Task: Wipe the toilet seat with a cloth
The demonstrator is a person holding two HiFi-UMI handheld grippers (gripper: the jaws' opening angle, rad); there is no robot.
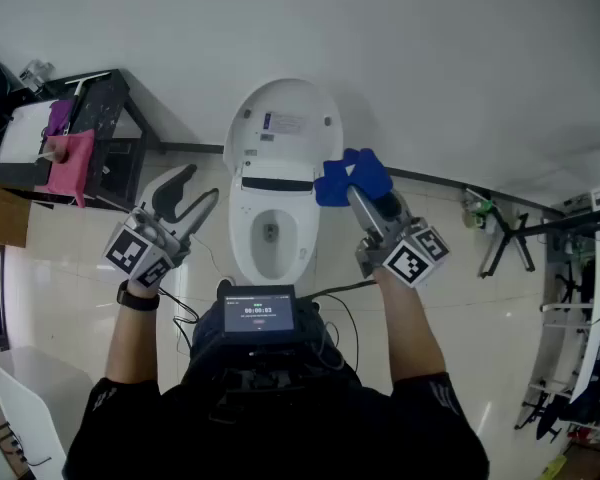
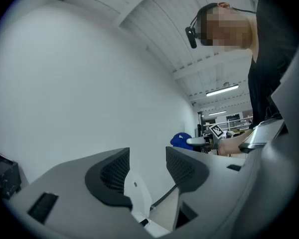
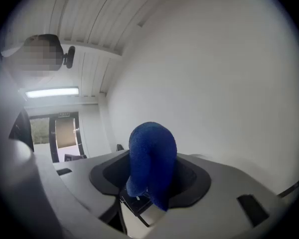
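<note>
Cloth [image 1: 352,176], one and blue, is pinched in right tool [image 1: 363,192]; left tool [image 1: 198,188] spread, empty; one toilet [image 1: 248,240], lid [image 1: 283,118] up.

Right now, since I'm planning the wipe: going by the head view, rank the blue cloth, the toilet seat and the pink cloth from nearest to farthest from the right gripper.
1. The blue cloth: clamped in the right gripper itself.
2. The toilet seat: just to the gripper's left, lower down.
3. The pink cloth: far left, hanging off the black rack.
</note>
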